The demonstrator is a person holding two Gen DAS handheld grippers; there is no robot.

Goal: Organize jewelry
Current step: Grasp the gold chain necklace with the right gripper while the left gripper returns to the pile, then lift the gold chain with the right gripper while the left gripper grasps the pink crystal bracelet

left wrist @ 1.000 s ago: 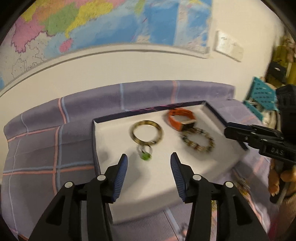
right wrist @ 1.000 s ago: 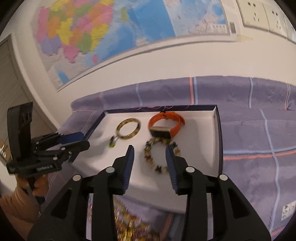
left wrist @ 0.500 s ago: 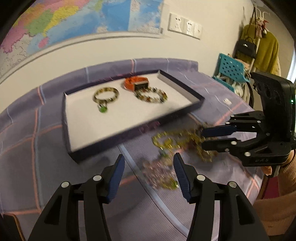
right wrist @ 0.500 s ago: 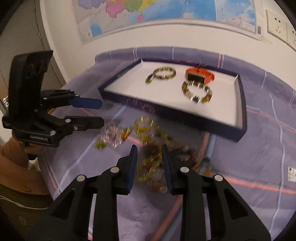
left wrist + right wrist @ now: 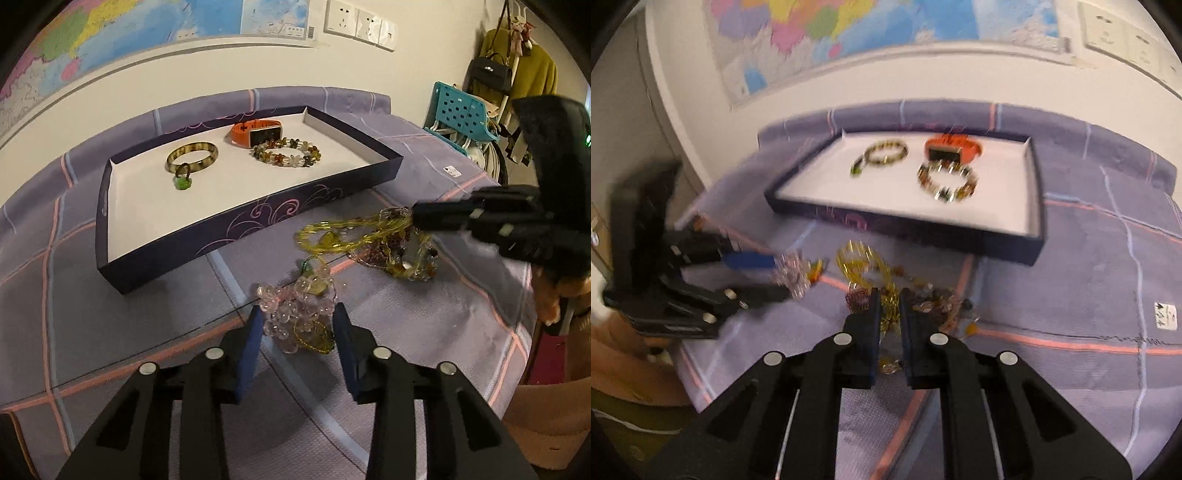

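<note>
A dark tray [image 5: 258,210] with a white floor holds a brown bangle with a green charm [image 5: 192,157], an orange watch [image 5: 256,132] and a beaded bracelet [image 5: 286,152]; it also shows in the right wrist view [image 5: 905,221]. My left gripper [image 5: 297,325] is open around a pink crystal bead piece [image 5: 295,306] on the cloth. My right gripper [image 5: 888,310] is nearly closed on a yellow chain [image 5: 886,302] in a tangled jewelry pile [image 5: 388,243], its jaws still a narrow gap apart.
A purple checked cloth [image 5: 110,314] covers the table. A wall with a map is behind the tray. A teal basket [image 5: 461,114] and hanging clothes stand at the right. A small white label [image 5: 1165,315] lies on the cloth.
Both grippers pulled back from over the tray and came down to the loose jewelry in front of it. The right jaws narrowed onto the yellow chain.
</note>
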